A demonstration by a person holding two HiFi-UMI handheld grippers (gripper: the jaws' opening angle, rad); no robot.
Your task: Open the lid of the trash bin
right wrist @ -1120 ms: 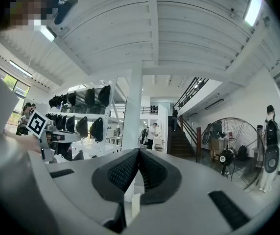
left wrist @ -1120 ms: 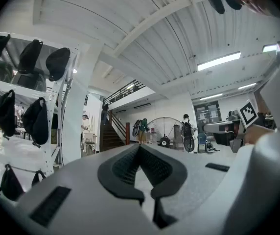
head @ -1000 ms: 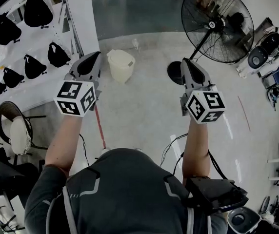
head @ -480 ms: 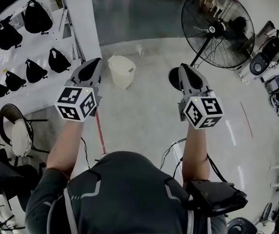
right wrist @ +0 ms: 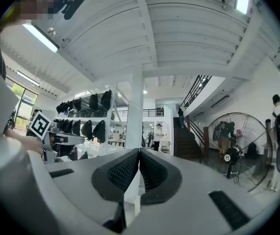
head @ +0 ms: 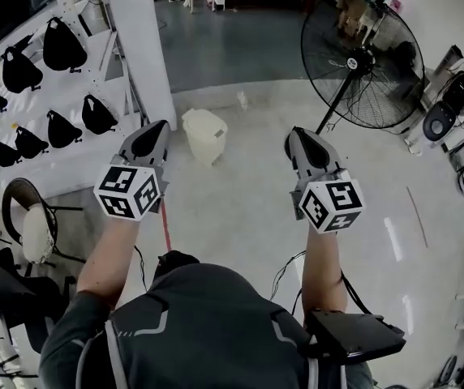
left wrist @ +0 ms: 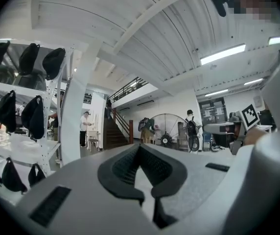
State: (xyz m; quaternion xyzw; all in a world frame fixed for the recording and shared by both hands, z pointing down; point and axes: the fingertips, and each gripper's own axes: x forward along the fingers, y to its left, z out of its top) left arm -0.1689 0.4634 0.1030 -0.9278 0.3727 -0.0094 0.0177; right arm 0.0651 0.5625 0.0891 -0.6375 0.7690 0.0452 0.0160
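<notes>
The trash bin [head: 204,134] is a cream tub with its lid down, standing on the pale floor by a white pillar, in the head view only. My left gripper [head: 159,127] is held in the air short of the bin and a little to its left, with its jaws together and nothing in them. At the same height, further right, my right gripper [head: 294,134] is also shut and empty. Both gripper views look level across the hall: the left gripper [left wrist: 139,149] and right gripper [right wrist: 139,153] show their black pads closed, with the bin out of sight.
A white pillar [head: 139,39] and a rack of black bags [head: 53,47] stand to the left. A big pedestal fan [head: 360,59] stands right of the bin. A round stool [head: 33,227] is at the near left. People stand far off by the stairs [left wrist: 115,133].
The bin has come a little nearer and lower in the head view, as has the fan. Both grippers keep their pose and stay shut.
</notes>
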